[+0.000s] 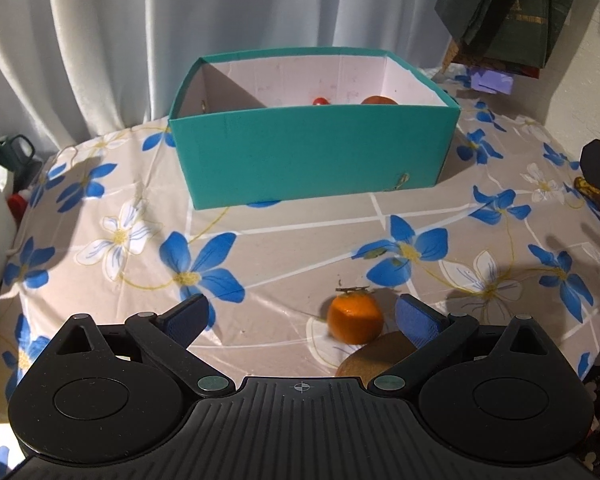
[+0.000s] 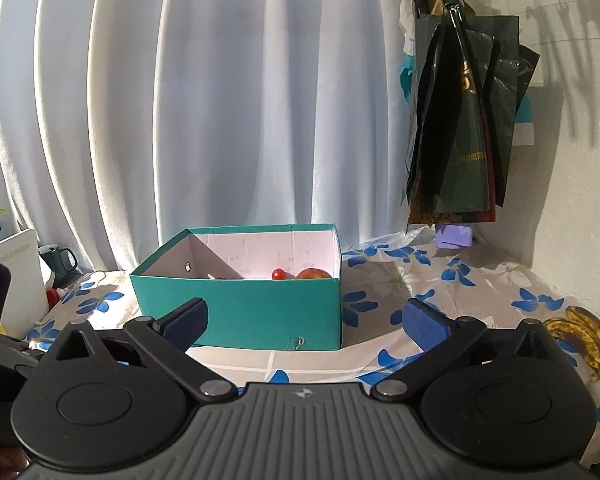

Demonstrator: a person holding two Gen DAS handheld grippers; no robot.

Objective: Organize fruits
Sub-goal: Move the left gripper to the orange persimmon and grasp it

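While my left tongs (image 1: 302,316) hang wide open and empty above the flowered desk (image 1: 284,240), I see an orange persimmon (image 1: 355,319) standing between their blue pads (image 1: 416,320), nearer the right one, with a brown kiwi (image 1: 374,356) just beside it. My right tongs (image 2: 306,322) are also spread wide, holding nothing, facing the teal box (image 2: 256,312). Inside it lie a small red fruit (image 2: 277,274) and a larger reddish one (image 2: 314,273); bananas (image 2: 584,340) rest on the desk at right.
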